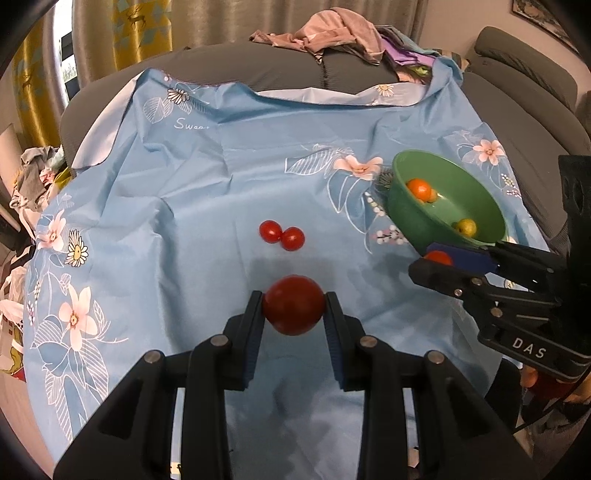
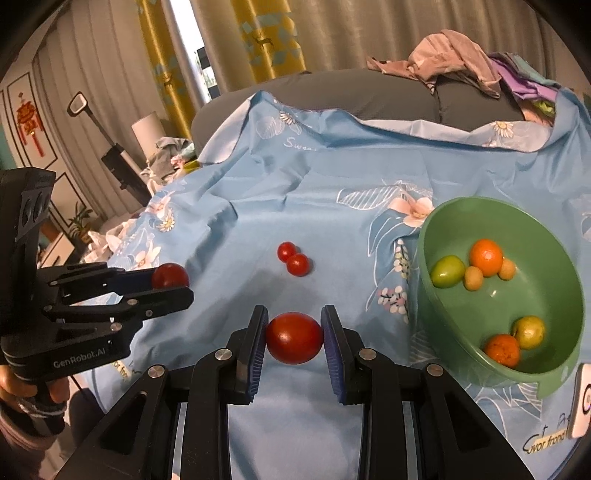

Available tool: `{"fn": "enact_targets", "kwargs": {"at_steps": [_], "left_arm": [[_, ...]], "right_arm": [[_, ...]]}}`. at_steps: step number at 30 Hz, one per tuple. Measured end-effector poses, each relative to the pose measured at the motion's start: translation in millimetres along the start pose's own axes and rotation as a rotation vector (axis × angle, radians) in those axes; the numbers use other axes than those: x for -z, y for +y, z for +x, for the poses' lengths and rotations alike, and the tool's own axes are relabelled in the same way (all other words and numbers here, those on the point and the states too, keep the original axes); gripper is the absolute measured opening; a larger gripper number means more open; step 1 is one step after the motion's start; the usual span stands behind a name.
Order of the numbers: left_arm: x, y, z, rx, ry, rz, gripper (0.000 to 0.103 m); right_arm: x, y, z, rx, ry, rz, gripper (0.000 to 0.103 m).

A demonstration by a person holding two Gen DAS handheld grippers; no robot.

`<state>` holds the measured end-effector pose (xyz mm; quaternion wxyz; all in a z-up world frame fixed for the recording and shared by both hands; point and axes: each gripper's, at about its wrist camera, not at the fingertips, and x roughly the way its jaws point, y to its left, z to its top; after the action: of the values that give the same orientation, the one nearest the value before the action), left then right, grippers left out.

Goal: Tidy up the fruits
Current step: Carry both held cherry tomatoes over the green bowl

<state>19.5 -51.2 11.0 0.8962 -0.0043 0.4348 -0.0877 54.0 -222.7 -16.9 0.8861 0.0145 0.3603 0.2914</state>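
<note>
My left gripper (image 1: 294, 308) is shut on a red tomato (image 1: 294, 310) and holds it above the blue floral cloth (image 1: 207, 192); it shows in the right wrist view (image 2: 173, 282) at the left. My right gripper (image 2: 294, 338) is shut on another red tomato (image 2: 294, 338); in the left wrist view (image 1: 432, 260) it sits by the near rim of the green bowl (image 1: 406, 206). The green bowl (image 2: 436, 302) holds oranges (image 2: 485, 257), green fruits (image 2: 447, 271) and small yellow ones. Two small cherry tomatoes (image 1: 282, 235) lie touching on the cloth (image 2: 291, 258).
The cloth covers a grey sofa (image 1: 258, 62) with a pile of clothes (image 1: 340, 33) at its back. Curtains (image 2: 266, 37) hang behind. More laundry (image 1: 33, 177) lies off the cloth's left edge. A white device (image 2: 581, 398) lies right of the bowl.
</note>
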Motion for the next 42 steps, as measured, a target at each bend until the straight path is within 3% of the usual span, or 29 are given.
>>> {"fn": "enact_targets", "kwargs": {"at_steps": [28,42], "left_arm": [[5,-17,-17,0.034,-0.017,0.028,0.033],[-9,-33,-23,0.054,-0.04,0.064,0.033]], "right_arm": [[1,4,-27,0.033,-0.066,-0.012,0.032],[2,-15,-40,0.048,-0.107,0.03,0.032]]}}
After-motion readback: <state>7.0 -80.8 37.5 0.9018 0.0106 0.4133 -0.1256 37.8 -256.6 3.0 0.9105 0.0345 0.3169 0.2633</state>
